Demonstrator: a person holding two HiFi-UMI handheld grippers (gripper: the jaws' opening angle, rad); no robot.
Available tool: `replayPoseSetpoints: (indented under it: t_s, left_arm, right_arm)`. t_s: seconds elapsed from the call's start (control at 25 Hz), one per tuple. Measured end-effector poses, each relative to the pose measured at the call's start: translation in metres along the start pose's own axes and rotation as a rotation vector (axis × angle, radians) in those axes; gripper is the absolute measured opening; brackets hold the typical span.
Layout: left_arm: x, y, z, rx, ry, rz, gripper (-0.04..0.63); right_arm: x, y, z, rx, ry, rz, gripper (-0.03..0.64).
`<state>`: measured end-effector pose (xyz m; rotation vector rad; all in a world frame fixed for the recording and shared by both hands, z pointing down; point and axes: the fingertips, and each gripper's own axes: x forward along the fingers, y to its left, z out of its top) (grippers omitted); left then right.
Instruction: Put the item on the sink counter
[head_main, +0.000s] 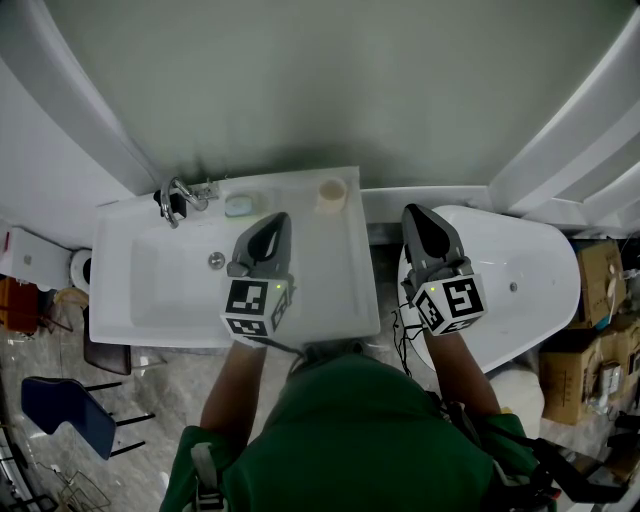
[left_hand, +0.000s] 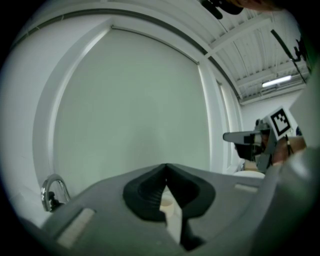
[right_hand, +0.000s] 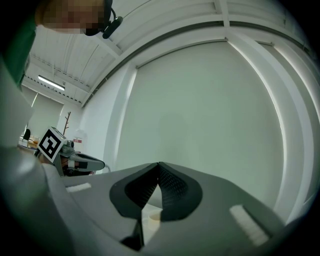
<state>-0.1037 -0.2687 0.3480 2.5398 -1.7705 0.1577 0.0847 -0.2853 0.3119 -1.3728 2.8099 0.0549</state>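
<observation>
A beige cup (head_main: 331, 193) stands upright at the back right corner of the white sink counter (head_main: 340, 290). My left gripper (head_main: 277, 222) hovers over the counter just right of the basin, short of the cup and to its left, shut with nothing held. In the left gripper view the jaws (left_hand: 166, 167) meet at their tips and the cup (left_hand: 167, 202) shows through the gap below them. My right gripper (head_main: 415, 213) is off the counter, over the white tub, also shut and empty (right_hand: 159, 165). Each gripper shows in the other's view, the right gripper (left_hand: 250, 137) and the left gripper (right_hand: 82, 162).
A chrome faucet (head_main: 178, 198) and a soap dish (head_main: 239, 206) sit at the counter's back, with the drain (head_main: 216, 260) in the basin. A white tub (head_main: 530, 270) lies right of the counter. Cardboard boxes (head_main: 600, 280) stand far right, a blue chair (head_main: 60, 410) at lower left.
</observation>
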Motion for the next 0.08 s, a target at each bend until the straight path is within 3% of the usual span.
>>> replayPoseSetpoints:
  t_s: [0.08]
  left_arm:
    - [0.0004,0.0006,-0.0001,0.001,0.001,0.000,-0.002]
  right_arm:
    - [0.0003,0.0002,0.0000,0.001,0.001,-0.002,-0.003]
